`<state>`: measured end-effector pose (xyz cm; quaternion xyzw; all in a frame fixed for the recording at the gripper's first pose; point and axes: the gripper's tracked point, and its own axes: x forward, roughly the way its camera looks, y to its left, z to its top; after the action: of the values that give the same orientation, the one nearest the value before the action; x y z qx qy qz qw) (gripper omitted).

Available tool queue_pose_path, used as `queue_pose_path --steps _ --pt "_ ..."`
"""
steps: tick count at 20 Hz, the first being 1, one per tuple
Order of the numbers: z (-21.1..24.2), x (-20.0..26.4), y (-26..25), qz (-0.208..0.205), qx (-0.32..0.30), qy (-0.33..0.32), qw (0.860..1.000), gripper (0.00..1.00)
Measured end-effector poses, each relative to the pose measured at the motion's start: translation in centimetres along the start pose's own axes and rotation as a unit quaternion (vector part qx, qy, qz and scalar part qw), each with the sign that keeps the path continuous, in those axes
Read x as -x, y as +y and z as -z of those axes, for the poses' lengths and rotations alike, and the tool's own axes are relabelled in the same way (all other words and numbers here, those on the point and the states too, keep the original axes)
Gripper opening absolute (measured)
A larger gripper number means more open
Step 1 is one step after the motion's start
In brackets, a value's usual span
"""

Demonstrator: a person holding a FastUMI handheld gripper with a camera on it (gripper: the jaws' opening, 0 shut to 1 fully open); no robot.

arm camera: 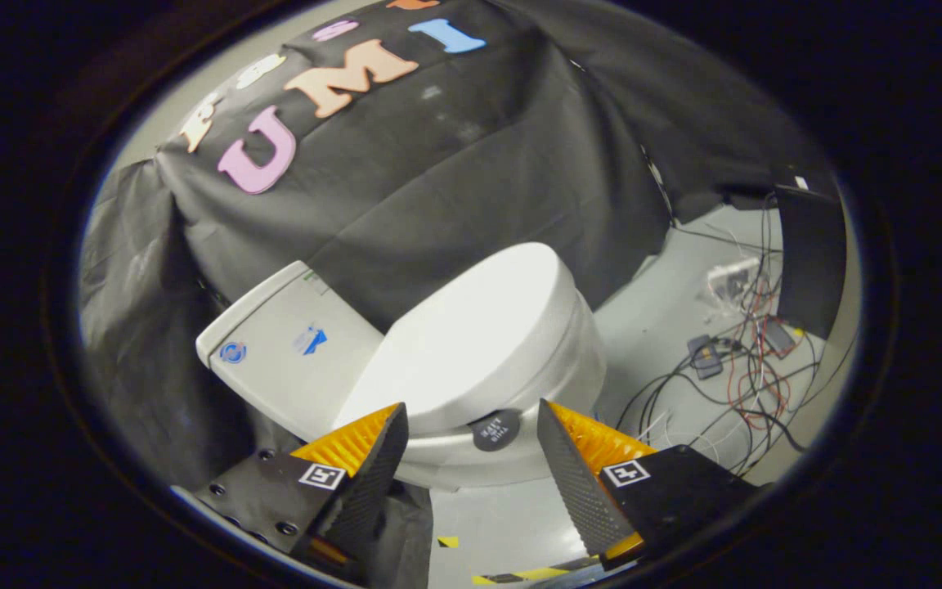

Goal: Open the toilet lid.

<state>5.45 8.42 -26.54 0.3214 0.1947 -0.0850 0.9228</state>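
Gripper (471, 425): lower centre of frame, fingers spread wide, nothing held; toilet lid (471, 339): white, closed flat on the bowl, centre of frame, just beyond the fingertips; round dark sticker (495, 429) on the bowl rim between the fingers; tank (283, 352) left of the lid; tangled cables (745, 376) on the floor, right.

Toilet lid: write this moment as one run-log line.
toilet lid: closed | gripper: open, just short of lid's edge, holding nothing | step: approach
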Motion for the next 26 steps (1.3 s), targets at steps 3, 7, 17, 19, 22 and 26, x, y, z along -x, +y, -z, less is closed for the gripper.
queue_pose_path --steps 3,7,17,19,22,26 --pt "1.5 -0.6 -1.2 0.011 -0.028 0.022 0.999 0.98" --pt "3.0 -1.4 -1.8 -0.003 -0.104 0.041 0.994 0.98" --pt "3.9 -4.1 -1.4 -0.059 -0.286 0.046 0.955 0.95" --pt "4.8 -5.4 -1.4 -0.062 -0.306 0.057 0.948 0.94" --pt "4.7 -6.4 -0.8 -0.079 -0.317 0.056 0.943 0.64" --pt "3.1 -7.3 -0.8 -0.070 -0.307 0.032 0.949 0.12"
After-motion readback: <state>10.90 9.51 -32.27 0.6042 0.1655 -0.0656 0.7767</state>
